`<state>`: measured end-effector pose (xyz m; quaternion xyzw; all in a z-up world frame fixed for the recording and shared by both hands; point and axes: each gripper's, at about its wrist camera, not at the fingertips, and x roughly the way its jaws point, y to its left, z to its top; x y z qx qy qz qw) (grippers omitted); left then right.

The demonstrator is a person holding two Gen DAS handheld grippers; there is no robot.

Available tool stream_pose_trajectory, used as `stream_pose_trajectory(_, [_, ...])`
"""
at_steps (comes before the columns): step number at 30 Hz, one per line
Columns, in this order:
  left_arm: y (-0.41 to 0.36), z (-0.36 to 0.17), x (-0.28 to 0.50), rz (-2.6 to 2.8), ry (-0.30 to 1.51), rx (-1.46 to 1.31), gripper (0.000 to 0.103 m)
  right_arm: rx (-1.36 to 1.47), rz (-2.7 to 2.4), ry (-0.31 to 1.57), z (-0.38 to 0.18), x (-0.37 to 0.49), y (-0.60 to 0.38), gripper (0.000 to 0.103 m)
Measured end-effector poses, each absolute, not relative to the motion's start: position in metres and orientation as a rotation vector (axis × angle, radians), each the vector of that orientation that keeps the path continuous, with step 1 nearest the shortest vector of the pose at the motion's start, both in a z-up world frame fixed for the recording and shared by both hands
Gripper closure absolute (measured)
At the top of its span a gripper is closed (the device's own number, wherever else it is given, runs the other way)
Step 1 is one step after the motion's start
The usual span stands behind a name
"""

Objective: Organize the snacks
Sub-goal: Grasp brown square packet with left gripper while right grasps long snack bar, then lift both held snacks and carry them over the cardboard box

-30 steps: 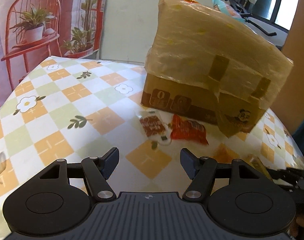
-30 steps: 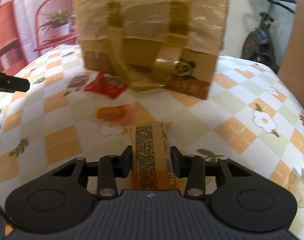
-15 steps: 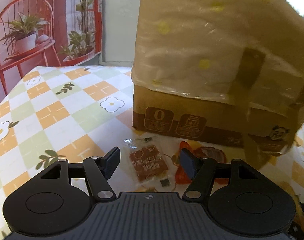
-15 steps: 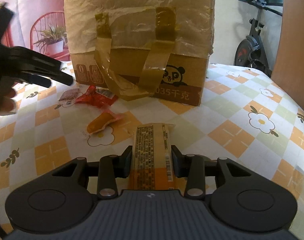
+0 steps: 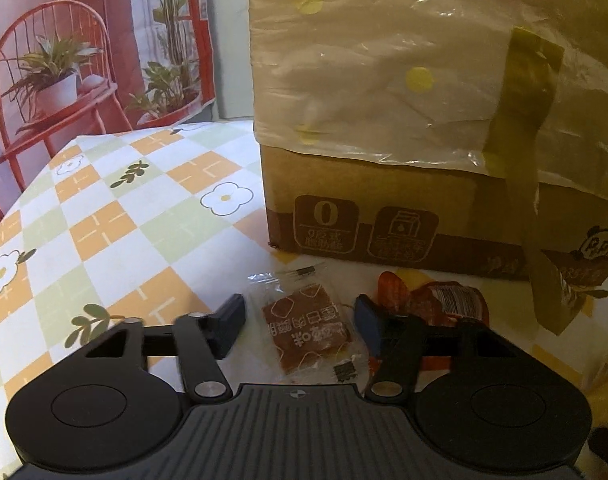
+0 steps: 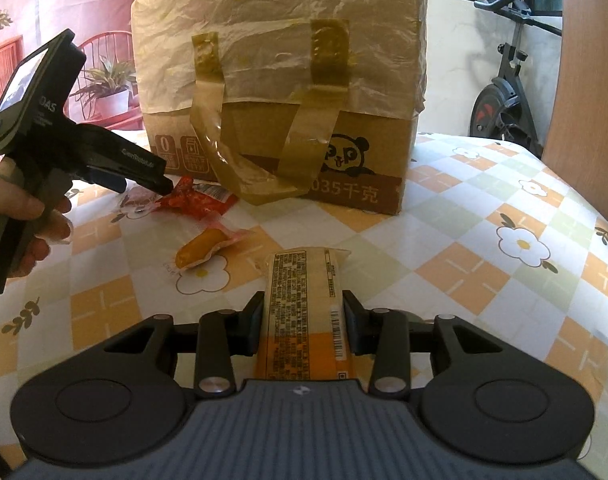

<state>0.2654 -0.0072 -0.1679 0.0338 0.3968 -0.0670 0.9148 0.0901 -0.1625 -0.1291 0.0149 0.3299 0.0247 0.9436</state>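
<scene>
Brown snack packet untouched between closing left gripper fingers, jaws apart.

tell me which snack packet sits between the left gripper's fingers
The brown square packet, lying flat between the closing left gripper; the red packet lies outside its right finger.

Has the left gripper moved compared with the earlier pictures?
Yes. The left gripper came closer to the cardboard box; its jaws, just closing, now flank the brown snack packet.
</scene>
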Motion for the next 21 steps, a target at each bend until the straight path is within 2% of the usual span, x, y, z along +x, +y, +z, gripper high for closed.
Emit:
stream_pose_trajectory(5, [0.0,-0.166,0.25,-0.135,0.824,0.056,0.057,0.034,0.05,0.675,-0.129,0.091,-0.163,0.062])
stream_pose_trajectory(21, [0.03,-0.151,0.197,-0.165,0.813,-0.016,0.057,0.078,0.043,0.715,-0.124,0.088,-0.163,0.063])
